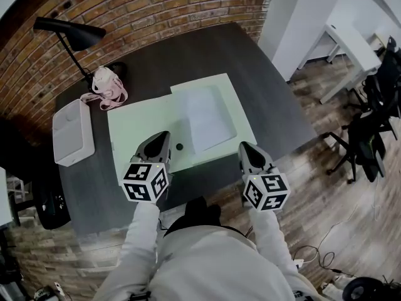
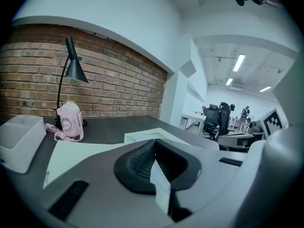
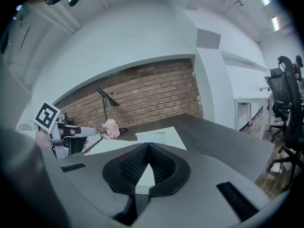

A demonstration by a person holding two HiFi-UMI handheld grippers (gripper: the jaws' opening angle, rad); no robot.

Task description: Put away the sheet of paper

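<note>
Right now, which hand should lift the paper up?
Left, probably. The left gripper has its fingers pinched on a pale edge of the sheet of paper. The right gripper has shut fingers too, but I can't see paper pinched between them.

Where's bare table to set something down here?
Bare tabletop right of the pale sheets, and the far strip between them and the brick wall. Crowded left: lamp, pink item, white box.
</note>
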